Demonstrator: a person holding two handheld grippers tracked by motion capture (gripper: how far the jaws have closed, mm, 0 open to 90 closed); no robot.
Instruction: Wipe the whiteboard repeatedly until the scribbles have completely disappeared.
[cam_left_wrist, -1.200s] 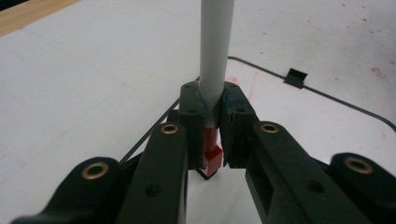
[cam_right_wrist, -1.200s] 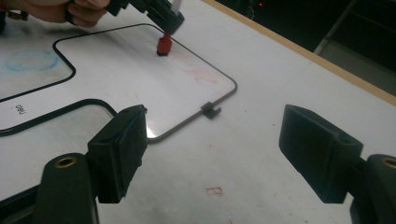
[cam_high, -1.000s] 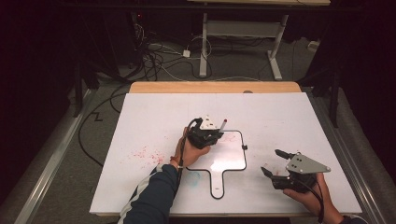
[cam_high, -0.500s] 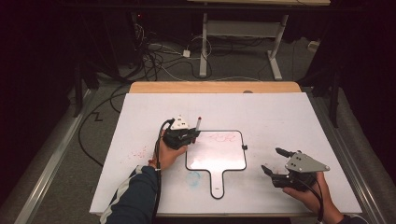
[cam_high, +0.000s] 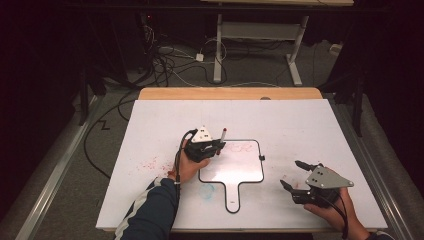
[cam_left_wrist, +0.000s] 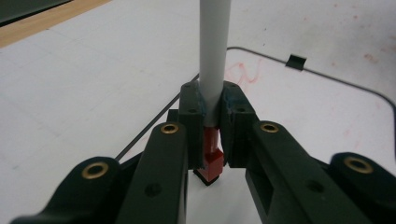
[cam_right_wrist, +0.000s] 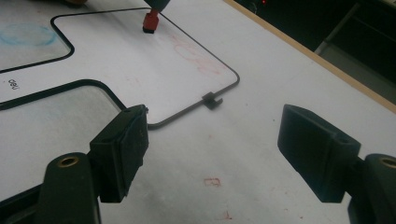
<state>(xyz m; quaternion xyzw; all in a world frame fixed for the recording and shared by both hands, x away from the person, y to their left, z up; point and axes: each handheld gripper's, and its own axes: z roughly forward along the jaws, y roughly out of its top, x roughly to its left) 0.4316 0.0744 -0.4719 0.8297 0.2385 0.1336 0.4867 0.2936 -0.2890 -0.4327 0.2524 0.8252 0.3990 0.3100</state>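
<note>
The left gripper clamps a white marker upright, its red tip pointing down at the upper left part of a small whiteboard with a black rim and handle, beside faint red scribbles. The right gripper hovers with its jaws wide apart over the white table, just beside the whiteboard's right edge.

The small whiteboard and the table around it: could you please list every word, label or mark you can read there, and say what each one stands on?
"deli": small dark print on the handle of the small whiteboard, seen turned in the right gripper view; the reading is uncertain.
Red scribble on the whiteboard near the red marker: too smeared to read.
Small red mark on the table: too faint to read.
</note>
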